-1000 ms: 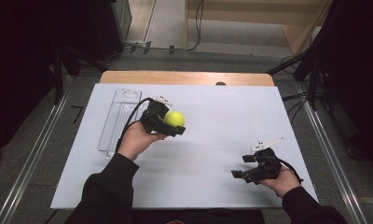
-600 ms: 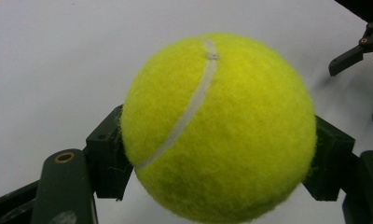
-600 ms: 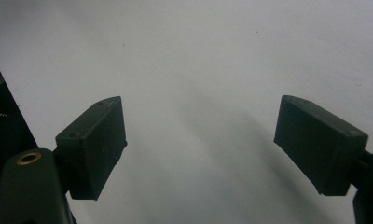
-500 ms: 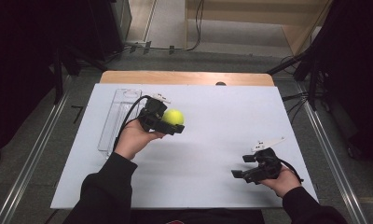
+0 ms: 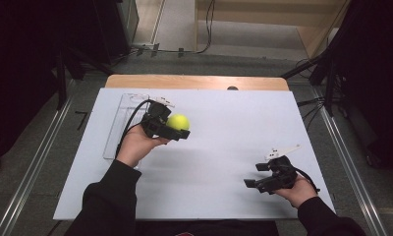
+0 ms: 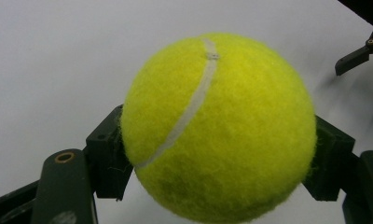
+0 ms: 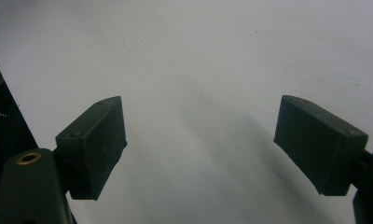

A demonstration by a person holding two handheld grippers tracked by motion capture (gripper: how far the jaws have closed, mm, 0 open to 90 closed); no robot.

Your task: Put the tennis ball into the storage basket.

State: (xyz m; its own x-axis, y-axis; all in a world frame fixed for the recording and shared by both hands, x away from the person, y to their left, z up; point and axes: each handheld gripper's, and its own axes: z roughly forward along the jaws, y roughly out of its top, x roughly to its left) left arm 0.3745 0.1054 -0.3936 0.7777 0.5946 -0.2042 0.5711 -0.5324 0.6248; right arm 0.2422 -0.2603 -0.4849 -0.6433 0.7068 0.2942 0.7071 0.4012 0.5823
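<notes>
A white bench (image 5: 224,196) is seen, with a clear tray (image 5: 117,129) lying at its left side. Above the bench, just right of the tray, a yellow tennis ball (image 5: 178,121) is held across its widest part by the left gripper (image 5: 171,129). It is judged light, springy and fuzzy, so a firm grip suits. The right gripper (image 5: 251,184) is kept wide, empty, well apart.

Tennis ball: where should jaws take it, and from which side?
Across its widest middle, one pad on each opposite side, as the left gripper holds the tennis ball now. It is round, so any side serves; off-centre pads would slip.
</notes>
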